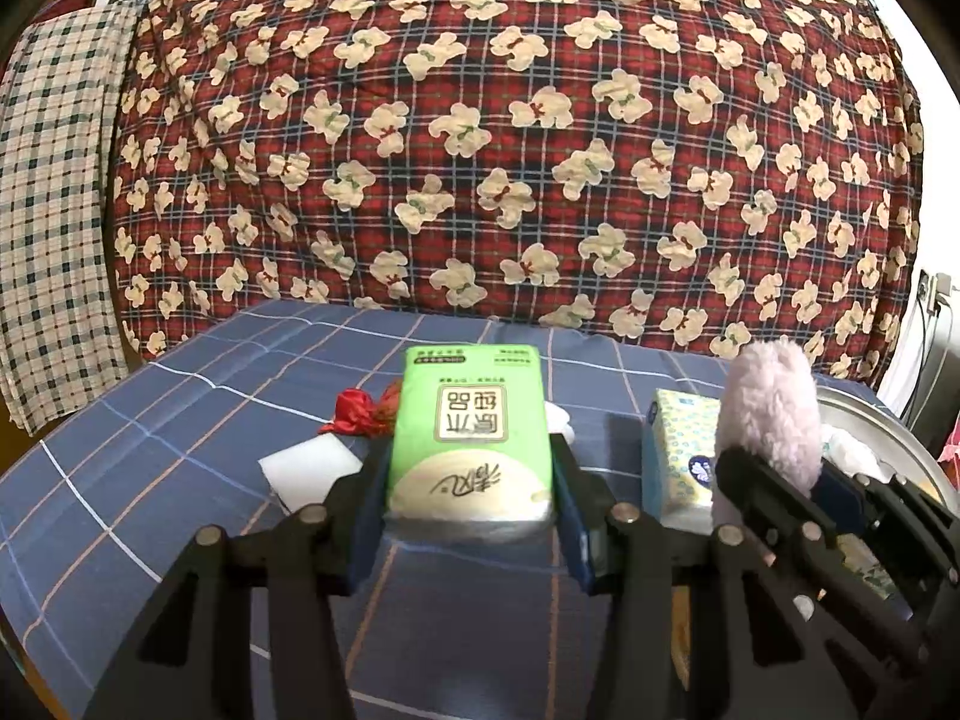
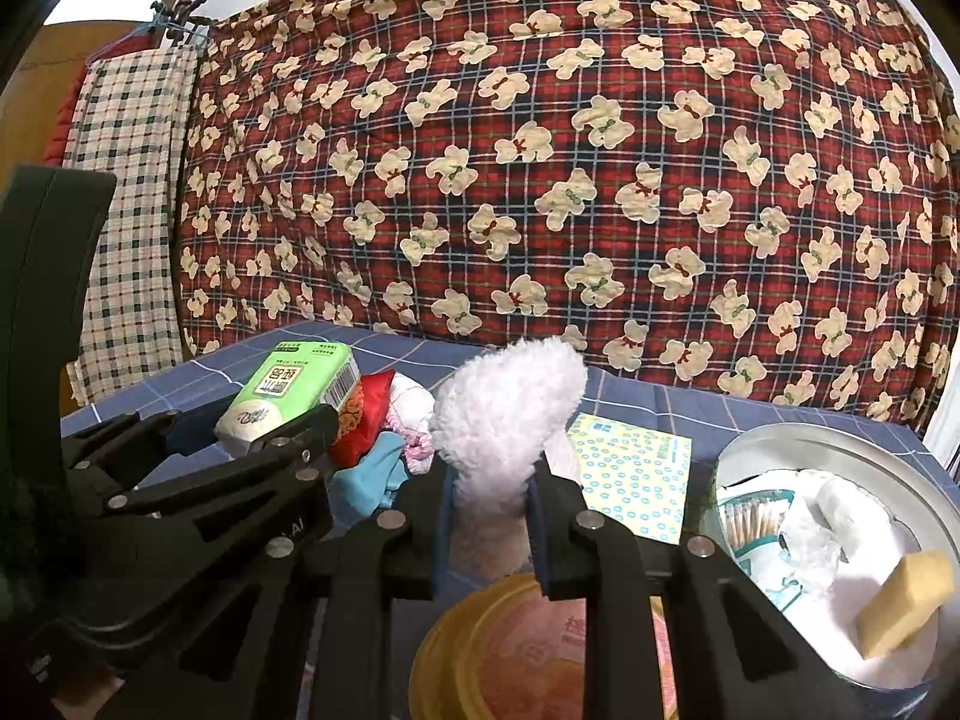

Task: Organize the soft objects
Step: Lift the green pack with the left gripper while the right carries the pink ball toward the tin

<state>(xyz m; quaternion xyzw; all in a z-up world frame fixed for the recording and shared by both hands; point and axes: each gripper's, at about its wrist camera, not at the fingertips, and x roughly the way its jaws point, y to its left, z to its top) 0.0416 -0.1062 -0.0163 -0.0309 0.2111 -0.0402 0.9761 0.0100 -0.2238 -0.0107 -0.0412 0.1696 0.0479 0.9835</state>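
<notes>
currently left tongs clamp green tissue pack above bench; right tongs pinch fluffy pink toy, likely near round tin. risk: soft toy slips, loose pinch.

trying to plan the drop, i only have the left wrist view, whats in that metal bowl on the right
Observer: The metal bowl holds a yellow sponge.
Operator: anything else in it
Observer: A pack of cotton swabs and crumpled white plastic.
Operator: whats under the right gripper
Observer: The right gripper, shut on the pink plush, is above a round yellow tin lid.
</notes>
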